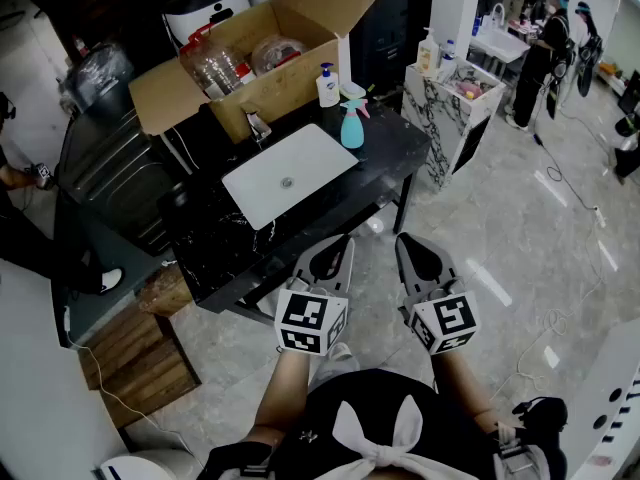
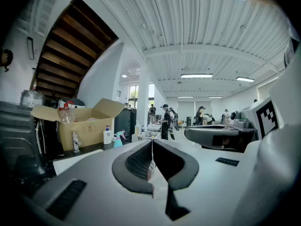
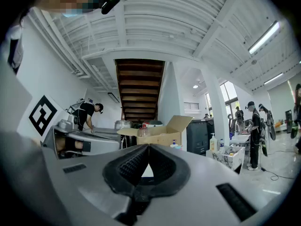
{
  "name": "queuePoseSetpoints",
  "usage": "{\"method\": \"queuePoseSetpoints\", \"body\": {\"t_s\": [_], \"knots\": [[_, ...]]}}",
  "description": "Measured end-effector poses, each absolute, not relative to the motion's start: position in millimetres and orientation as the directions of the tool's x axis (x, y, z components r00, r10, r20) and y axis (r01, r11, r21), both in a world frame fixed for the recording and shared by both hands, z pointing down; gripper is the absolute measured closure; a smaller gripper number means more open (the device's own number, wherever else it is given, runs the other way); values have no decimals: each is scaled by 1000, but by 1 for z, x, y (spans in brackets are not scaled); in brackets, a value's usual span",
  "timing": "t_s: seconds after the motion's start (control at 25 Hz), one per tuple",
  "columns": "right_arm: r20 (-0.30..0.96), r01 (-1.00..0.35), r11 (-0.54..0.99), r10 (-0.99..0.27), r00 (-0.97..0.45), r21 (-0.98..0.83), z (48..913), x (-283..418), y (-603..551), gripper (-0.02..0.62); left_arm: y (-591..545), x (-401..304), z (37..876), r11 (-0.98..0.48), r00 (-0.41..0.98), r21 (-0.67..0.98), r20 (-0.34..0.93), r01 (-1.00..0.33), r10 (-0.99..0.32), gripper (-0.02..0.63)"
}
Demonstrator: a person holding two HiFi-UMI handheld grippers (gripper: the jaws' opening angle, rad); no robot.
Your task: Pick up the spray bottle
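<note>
Spray bottle [image 1: 352,125], teal with a pink trigger, stands untouched on the black counter [image 1: 400,153], well ahead of both grippers and just beyond the white basin [image 1: 290,176] (a white pump bottle [image 1: 327,86] is its close neighbour). The left gripper [image 1: 338,250] and right gripper [image 1: 412,250] hang side by side short of the counter's edge, each with jaws pressed together on nothing. By my reading nothing is done yet: the reach, opening the jaws, closing on the bottle and the lift all remain.
</note>
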State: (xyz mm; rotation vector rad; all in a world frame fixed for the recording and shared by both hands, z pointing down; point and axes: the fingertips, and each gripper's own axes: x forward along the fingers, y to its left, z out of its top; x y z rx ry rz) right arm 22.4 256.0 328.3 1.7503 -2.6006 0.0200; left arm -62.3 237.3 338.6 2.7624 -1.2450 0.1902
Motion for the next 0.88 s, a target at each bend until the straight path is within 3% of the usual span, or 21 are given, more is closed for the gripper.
{"method": "queuePoseSetpoints", "body": {"t_s": [0.88], "knots": [[47,-948,319,-947,-319,-17,356,9,195,569,169,-76,367,-697,702,99,182,-710,-689,578]]}}
